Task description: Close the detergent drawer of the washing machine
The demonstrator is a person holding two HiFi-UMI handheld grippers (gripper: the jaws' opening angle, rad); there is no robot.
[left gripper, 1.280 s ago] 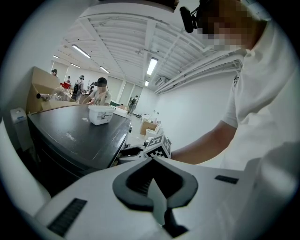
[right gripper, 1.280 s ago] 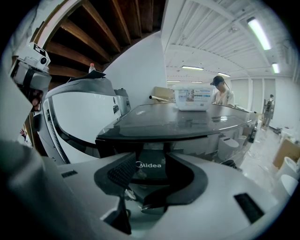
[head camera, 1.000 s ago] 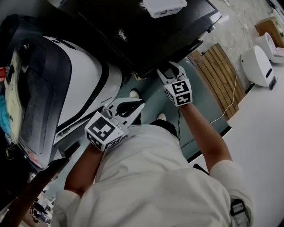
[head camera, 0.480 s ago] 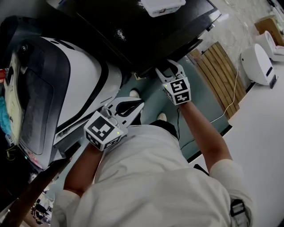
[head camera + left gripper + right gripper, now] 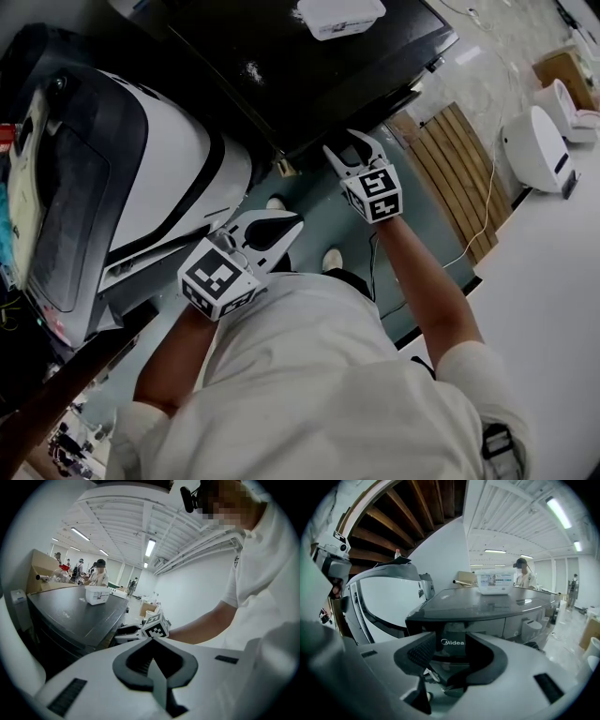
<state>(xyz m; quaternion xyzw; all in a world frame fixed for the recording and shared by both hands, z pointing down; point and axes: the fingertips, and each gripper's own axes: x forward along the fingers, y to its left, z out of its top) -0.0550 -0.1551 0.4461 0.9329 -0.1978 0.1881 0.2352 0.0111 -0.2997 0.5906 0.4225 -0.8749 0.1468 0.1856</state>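
- Two grippers are hanging in front of the person's chest. The right gripper (image 5: 349, 145) is holding its fingers apart with nothing between them. The left gripper (image 5: 292, 223) is keeping its fingers pressed together on nothing.
- Straight ahead of the right fingers, framed in their gap in the right gripper view, the dark washing machine (image 5: 309, 75) is showing a narrow front panel with a brand mark. I am taking this panel for the detergent drawer (image 5: 454, 629). It is sitting at a top corner of the front, just under the machine's flat top. How far it is standing out cannot be read from these views.
- The drawer is looking like rigid moulded plastic on a slide: light, stiff and smooth-faced. It is probably gliding with little force, but it may be binding if pushed off-axis.
- No grasp is looking necessary. A flat push on the middle of the front panel, square to the slide, is reading as the safest contact.
- Left of the right fingers, a white machine (image 5: 178, 159) with a dark lid is standing close beside the dark one, so sideways room there is running tight.
- Right of and below the right fingers, the floor (image 5: 427, 202) is lying open as far as some wooden slats (image 5: 459, 159).
- Beyond the fingers, a white box (image 5: 337, 14) is resting on the machine's top, well apart from the drawer and off the push line.
- The left fingers are hovering near the white machine's front edge, apart from the drawer.
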